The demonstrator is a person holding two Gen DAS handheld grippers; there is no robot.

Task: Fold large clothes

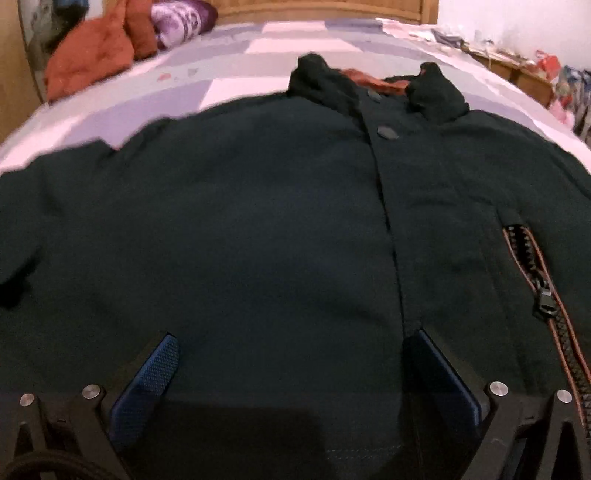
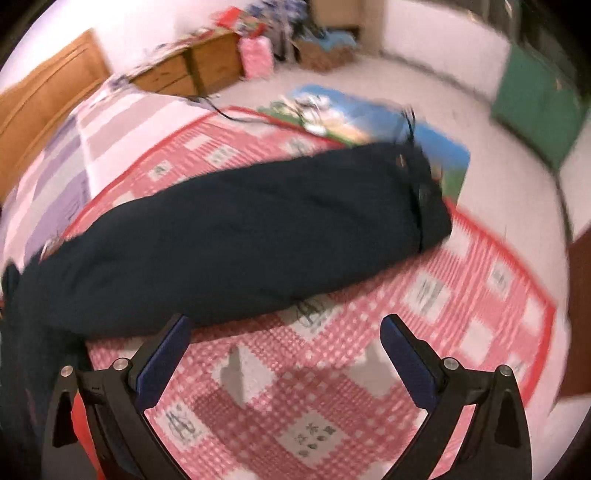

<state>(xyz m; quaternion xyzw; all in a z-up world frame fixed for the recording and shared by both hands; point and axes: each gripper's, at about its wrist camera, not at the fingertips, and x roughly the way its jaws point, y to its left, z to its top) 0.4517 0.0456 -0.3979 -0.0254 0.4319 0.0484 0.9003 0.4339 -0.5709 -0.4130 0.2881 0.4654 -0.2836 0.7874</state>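
Dark jacket [image 1: 258, 221], spread front-up across a bed with a pale checked cover [image 1: 236, 62]; collar [image 1: 373, 88] toward the headboard, round buttons [image 1: 387, 132] down the closed front, open pocket zipper [image 1: 543, 288] with orange edging at the right. Seen from the right wrist view as one long sleeve [image 2: 240, 236], stretched out over a red-and-white checked mat [image 2: 332, 387], cuff toward a blue picture mat [image 2: 369, 114]. Left gripper [image 1: 291, 354] low over the jacket's lower front, fingers spread wide, nothing pinched. Right gripper [image 2: 286, 332] just beside the sleeve over the checked mat, likewise spread and empty. Rust-coloured cloth [image 1: 99, 51] and a purple patterned bundle [image 1: 181, 18] near the headboard; wooden cabinets [image 2: 184, 74] along the wall.
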